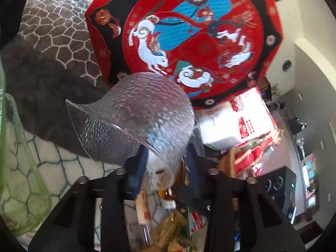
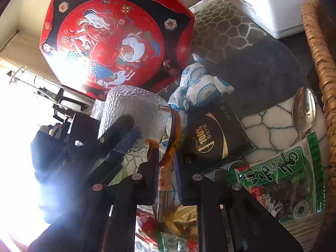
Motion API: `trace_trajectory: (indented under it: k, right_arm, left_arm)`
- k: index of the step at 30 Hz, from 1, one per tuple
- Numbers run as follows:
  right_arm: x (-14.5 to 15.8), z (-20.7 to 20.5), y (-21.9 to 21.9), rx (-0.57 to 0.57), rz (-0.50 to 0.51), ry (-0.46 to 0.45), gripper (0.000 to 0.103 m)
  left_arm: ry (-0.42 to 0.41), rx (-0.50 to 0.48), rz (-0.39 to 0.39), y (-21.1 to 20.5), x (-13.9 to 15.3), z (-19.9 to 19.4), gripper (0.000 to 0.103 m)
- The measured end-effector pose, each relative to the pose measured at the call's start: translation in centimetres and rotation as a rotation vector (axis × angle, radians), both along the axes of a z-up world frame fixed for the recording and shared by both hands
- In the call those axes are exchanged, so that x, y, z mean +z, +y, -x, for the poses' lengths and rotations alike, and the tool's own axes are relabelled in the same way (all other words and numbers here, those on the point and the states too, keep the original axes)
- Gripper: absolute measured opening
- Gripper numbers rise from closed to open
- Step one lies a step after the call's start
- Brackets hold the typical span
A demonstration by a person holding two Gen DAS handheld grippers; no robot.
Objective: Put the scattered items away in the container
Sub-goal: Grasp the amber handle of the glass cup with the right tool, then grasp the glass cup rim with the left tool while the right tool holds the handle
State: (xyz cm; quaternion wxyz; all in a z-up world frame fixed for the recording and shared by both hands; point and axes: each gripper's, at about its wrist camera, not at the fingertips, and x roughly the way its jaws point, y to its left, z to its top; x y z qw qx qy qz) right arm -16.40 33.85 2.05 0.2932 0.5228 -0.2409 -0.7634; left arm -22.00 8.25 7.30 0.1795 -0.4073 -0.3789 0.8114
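Both tongs pinch the hammered glass pitcher (image 2: 134, 121) above the rug's snack clutter, the right tongs (image 2: 166, 159) clamped on its amber handle (image 2: 175, 134), the left tongs (image 1: 166, 157) straddling its wall, so uneven pulling could crack it.

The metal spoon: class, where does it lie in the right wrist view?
The metal spoon lies at the far right on the patterned rug, beside the wicker basket and just above the green snack packet.
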Motion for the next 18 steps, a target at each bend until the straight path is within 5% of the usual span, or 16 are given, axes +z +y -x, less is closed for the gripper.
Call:
trace_trajectory:
  k: [2,4,9,11,14,18]
  right_arm:
    - [-0.1,0.1,-0.1,0.002,-0.003,0.002,0.016]
    - [-0.2,0.1,-0.1,0.004,-0.002,0.003,0.016]
    - [0.0,0.2,0.9,-0.007,0.025,0.006,0.02]
    - [0.6,0.1,1.3,-0.004,0.019,0.03,0.031]
    - [2.8,-0.9,1.0,0.037,-0.088,0.15,0.049]
    - [6.3,-4.8,-1.5,0.189,-0.38,0.476,0.051]
  left_arm:
    - [0.009,-0.001,0.0,0.3,-0.1,0.3,0.034]
    - [0.033,-0.026,0.017,0.8,0.5,0.4,0.014]
    - [0.043,-0.087,0.11,1.6,2.1,0.6,0.006]
    - [0.051,-0.088,0.127,1.3,3.0,0.3,0.005]
    - [0.046,-0.1,0.123,0.6,4.1,0.0,0.006]
    - [0.028,-0.119,0.155,-0.4,5.4,-0.3,0.006]
